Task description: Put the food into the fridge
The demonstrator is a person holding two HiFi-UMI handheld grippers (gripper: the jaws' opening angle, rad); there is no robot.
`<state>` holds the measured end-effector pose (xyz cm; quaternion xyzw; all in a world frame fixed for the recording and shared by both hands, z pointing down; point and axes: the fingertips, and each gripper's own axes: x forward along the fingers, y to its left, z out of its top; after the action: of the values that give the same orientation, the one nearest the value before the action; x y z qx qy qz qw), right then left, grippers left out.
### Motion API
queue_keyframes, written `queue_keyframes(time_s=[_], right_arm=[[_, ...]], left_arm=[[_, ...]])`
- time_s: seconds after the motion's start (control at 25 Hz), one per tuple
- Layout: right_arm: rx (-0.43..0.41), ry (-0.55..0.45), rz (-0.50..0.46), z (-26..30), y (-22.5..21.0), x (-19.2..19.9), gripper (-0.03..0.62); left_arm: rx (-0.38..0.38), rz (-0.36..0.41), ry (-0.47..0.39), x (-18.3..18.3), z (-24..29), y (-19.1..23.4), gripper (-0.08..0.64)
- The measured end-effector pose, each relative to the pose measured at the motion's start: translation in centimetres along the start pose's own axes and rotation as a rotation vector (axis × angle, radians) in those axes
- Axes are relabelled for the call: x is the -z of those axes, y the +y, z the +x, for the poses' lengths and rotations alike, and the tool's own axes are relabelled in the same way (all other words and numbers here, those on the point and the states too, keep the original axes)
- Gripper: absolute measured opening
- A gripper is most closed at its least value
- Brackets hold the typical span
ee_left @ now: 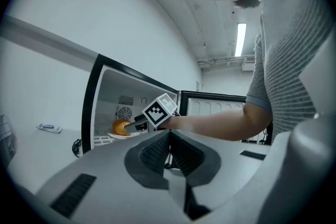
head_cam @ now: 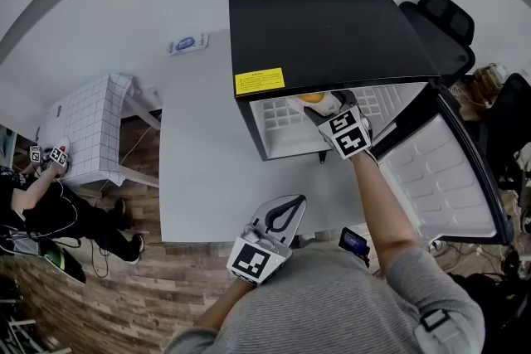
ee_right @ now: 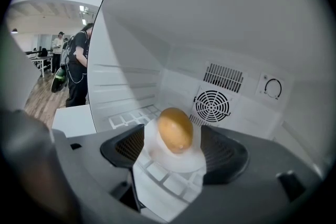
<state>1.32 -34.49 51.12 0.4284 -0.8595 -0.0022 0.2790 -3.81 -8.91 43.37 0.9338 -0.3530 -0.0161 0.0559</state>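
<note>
A small black fridge [head_cam: 315,29] stands open on the white table [head_cam: 199,145], its door [head_cam: 440,178] swung to the right. My right gripper [head_cam: 329,108] reaches into the fridge, shut on a small white plate [ee_right: 176,161] that carries a round golden piece of food [ee_right: 175,129]. Plate and food hang just over the white wire shelf [ee_right: 131,118], in front of the fan grille [ee_right: 212,106]. The left gripper view shows the food [ee_left: 121,127] inside the fridge too. My left gripper [head_cam: 280,215] stays near my body at the table's front edge, shut [ee_left: 169,139] and holding nothing.
A small blue-and-white item [head_cam: 187,44] lies at the table's back left. A white tiled cabinet [head_cam: 87,128] and a seated person [head_cam: 41,211] are on the left. A black chair [head_cam: 444,29] stands behind the fridge door. A cable [ee_left: 77,147] hangs beside the fridge.
</note>
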Motion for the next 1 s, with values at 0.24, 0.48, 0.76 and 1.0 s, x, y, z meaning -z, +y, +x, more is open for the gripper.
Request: queue_keyframes(time_s=[0.24, 0.48, 0.76, 1.0], right_arm=[[0.036, -0.025, 0.031, -1.2, -0.3, 0.1, 0.327], [0.047, -0.058, 0.049, -2.6, -0.4, 0.2, 0.325], [0.055, -0.08, 0.051, -3.5, -0.2, 0.1, 0.297], [0.097, -0.113, 0.044, -4.5, -0.5, -0.9, 0.122]], left_arm=[[0.025, -0.003, -0.003, -0.2, 0.3, -0.4, 0.011], [0.045, -0.013, 0.031, 0.6, 0.3, -0.7, 0.011], [0.051, -0.014, 0.008, 0.2, 0.5, -0.7, 0.011], [0.054, -0.012, 0.014, 0.2, 0.3, -0.5, 0.011]])
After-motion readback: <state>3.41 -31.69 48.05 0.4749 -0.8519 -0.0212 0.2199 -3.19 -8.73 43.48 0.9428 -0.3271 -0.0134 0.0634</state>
